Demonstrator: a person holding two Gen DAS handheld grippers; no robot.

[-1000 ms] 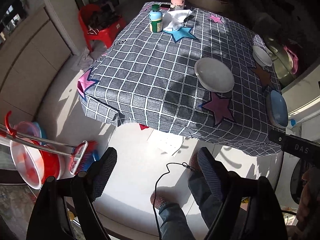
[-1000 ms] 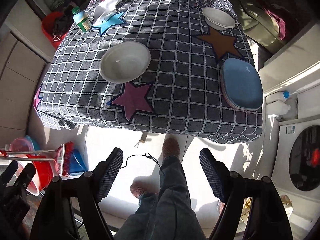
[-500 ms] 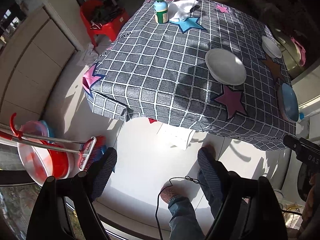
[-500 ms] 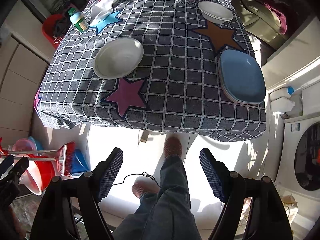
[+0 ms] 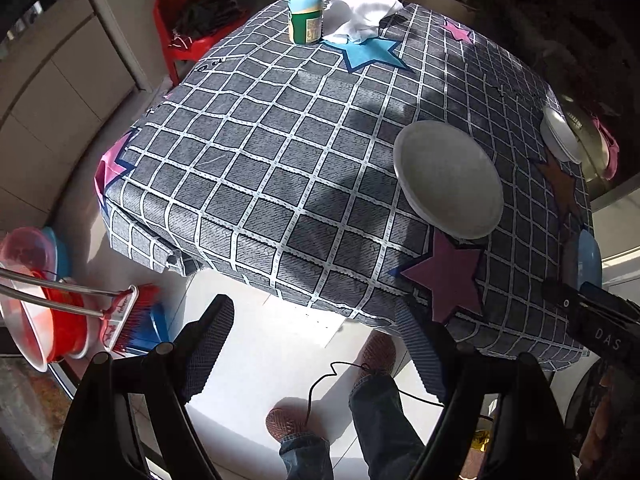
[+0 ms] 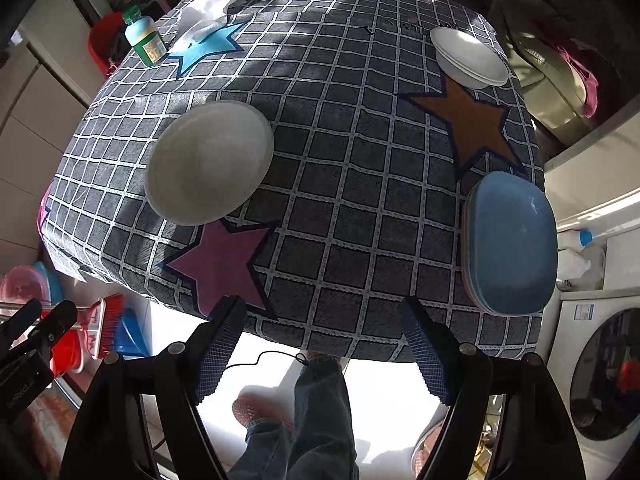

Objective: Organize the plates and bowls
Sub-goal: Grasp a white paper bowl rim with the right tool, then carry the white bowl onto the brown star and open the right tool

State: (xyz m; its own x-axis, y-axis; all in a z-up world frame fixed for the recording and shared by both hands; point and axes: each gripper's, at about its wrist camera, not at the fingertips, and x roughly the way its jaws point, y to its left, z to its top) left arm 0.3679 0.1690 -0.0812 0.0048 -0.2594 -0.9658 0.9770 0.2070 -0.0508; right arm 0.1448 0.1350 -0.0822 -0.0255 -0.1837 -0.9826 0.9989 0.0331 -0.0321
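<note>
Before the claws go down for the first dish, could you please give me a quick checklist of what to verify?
1. Left claw open and empty: ok.
2. Right claw open and empty: ok.
3. White plate free of clutter: ok.
4. Blue plates fully on the table: not ok, they sit at the very edge.
5. White bowl unobstructed: ok.
6. How many blue plates are stacked: cannot tell.
</note>
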